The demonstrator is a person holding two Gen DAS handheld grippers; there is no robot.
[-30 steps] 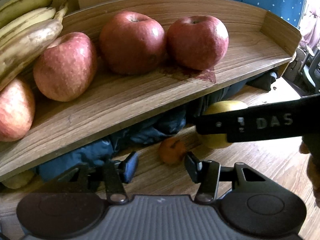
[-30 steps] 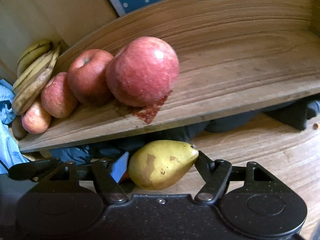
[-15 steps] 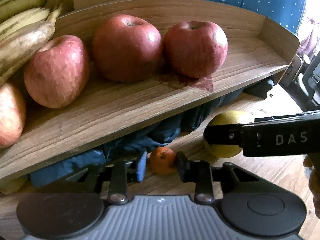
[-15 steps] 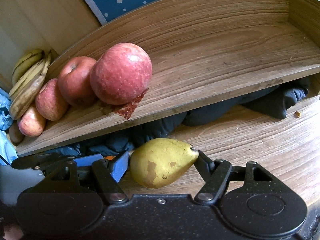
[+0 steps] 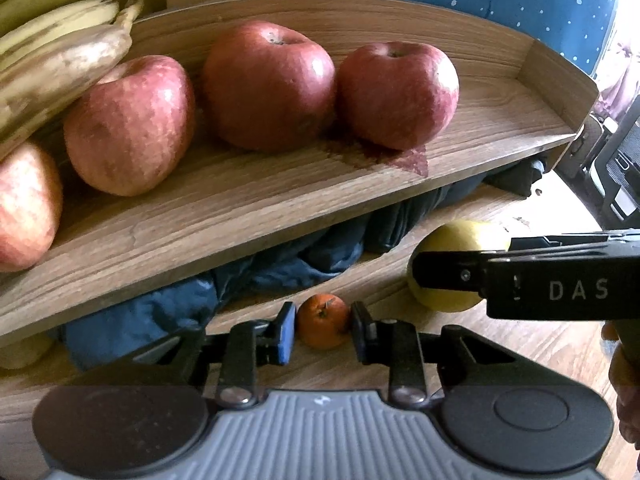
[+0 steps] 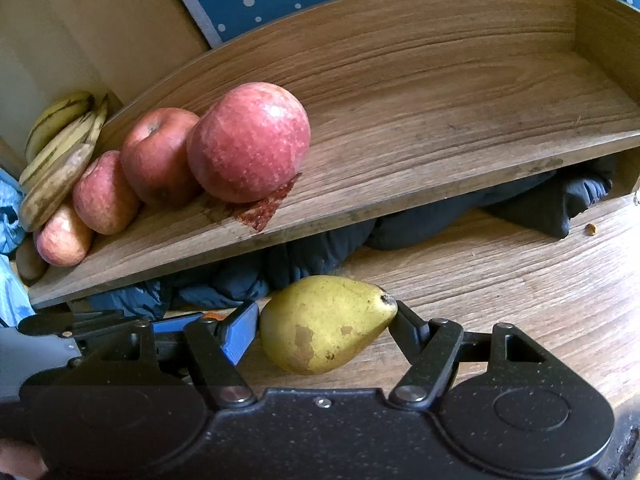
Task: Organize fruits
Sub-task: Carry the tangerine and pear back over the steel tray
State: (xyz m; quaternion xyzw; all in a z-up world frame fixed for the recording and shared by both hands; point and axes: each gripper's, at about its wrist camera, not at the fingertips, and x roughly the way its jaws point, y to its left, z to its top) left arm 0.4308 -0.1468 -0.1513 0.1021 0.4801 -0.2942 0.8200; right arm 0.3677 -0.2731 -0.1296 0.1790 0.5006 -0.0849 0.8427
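Note:
My left gripper [image 5: 323,326] is shut on a small orange mandarin [image 5: 323,320], low over the wooden table, below the front edge of the wooden shelf [image 5: 240,208]. My right gripper [image 6: 326,328] is shut on a yellow-green pear [image 6: 320,324] lying sideways, stem to the right; the pear also shows in the left wrist view [image 5: 452,240], right of the mandarin. Several red apples [image 5: 272,84] and a bunch of bananas [image 5: 52,52] sit on the shelf's left half; they also show in the right wrist view [image 6: 248,140].
The shelf [image 6: 460,120] has a raised back and right side wall. A reddish stain [image 6: 268,208] marks its front edge. Dark blue cloth [image 5: 280,264] is bunched under the shelf. A yellowish fruit [image 5: 20,354] lies at far left under it.
My left gripper moved forward around the mandarin and shut on it. My right gripper, still holding the pear, drew back a little from the shelf.

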